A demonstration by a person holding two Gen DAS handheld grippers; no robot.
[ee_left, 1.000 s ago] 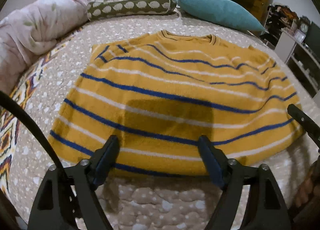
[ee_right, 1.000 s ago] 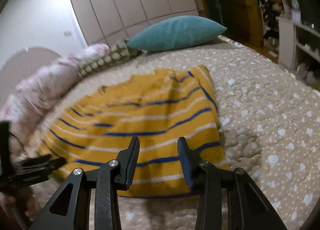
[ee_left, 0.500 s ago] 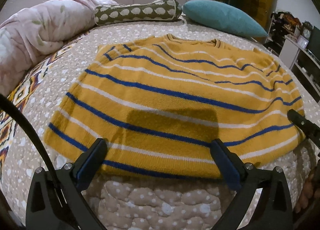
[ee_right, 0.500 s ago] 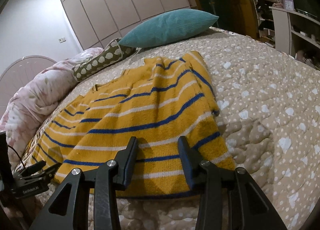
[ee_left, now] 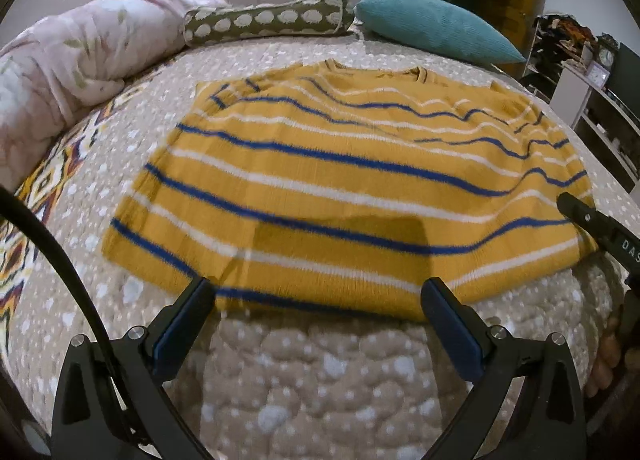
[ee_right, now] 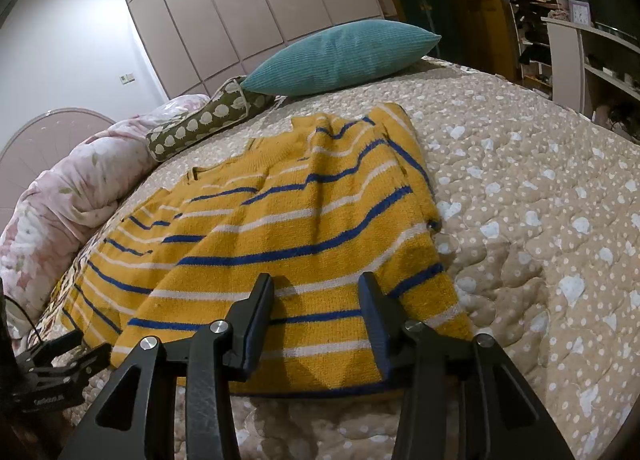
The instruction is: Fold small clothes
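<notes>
- We've got a mustard-yellow sweater (ee_left: 344, 195) with blue and white stripes spread out on the bed, lying on the beige dotted quilt (ee_left: 320, 372). Neckline points toward the pillows, hem sits nearest to us.
- Our left gripper (ee_left: 316, 300) is spread about as wide as it goes, hanging just over the hem edge. Nothing is pinched between the fingers; they frame the hem and that's it.
- Our right gripper (ee_right: 316, 292) is roughly half open and its jaws are opening a bit more right now. It's over the sweater's near right corner, with yellow knit showing between the fingers, but the pads aren't pressing on it as far as we can see.
- From the right wrist view the sweater has some wrinkles up near the shoulder, and its right edge is a little rumpled.
- Up at the head of the bed: a teal pillow (ee_right: 340, 55), a green bolster (ee_left: 268, 17) with white spots, and a bunched-up pink floral duvet (ee_left: 68, 59) off to the left.
- A wardrobe (ee_right: 248, 7) with pale doors stands behind the bed.
</notes>
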